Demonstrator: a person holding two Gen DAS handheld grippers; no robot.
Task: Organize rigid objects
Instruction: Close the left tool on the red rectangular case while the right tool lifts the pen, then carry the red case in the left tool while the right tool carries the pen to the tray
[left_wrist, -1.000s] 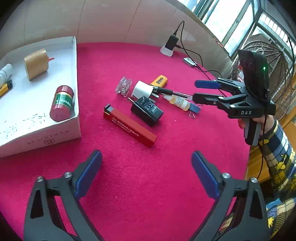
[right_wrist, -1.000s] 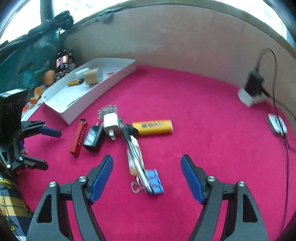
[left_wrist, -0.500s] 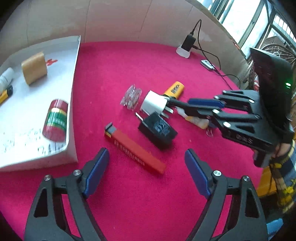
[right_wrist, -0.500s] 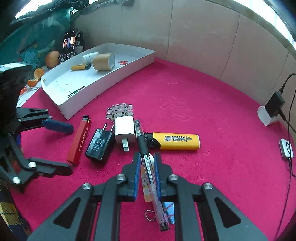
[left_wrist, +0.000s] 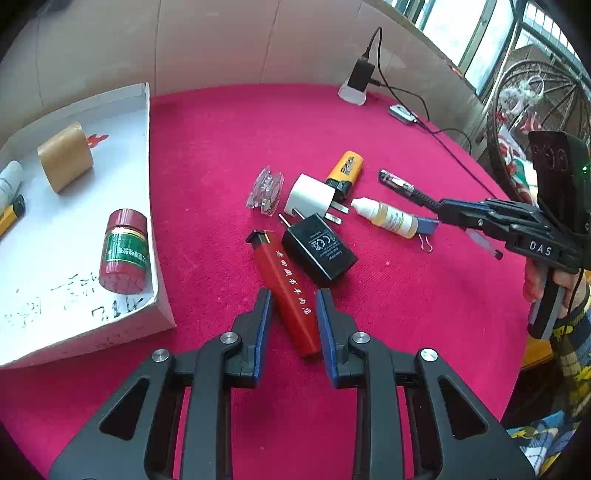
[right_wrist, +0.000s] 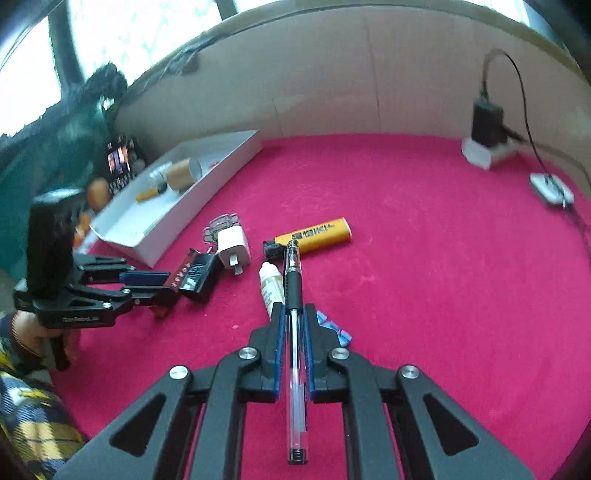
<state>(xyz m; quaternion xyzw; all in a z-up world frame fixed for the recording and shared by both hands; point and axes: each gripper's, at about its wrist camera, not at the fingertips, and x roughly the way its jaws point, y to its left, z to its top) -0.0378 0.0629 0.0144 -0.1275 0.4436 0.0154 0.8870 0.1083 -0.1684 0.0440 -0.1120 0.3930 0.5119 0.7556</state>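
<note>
On the pink worktop: left gripper (left_wrist: 293, 321) narrowed around long red box (left_wrist: 284, 291), contact unclear. Right gripper (right_wrist: 294, 332) clamps clear pen (right_wrist: 294, 321); off-centre hold, may pivot and slip.

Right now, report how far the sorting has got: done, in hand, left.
Done: the red jar, tape roll, a white bottle and a yellow lighter lie in the white tray.
In hand: the right gripper is shut on the pen; the left gripper straddles the red box, grip unconfirmed.
Left: black charger, white charger, orange lighter, dropper bottle.
</note>
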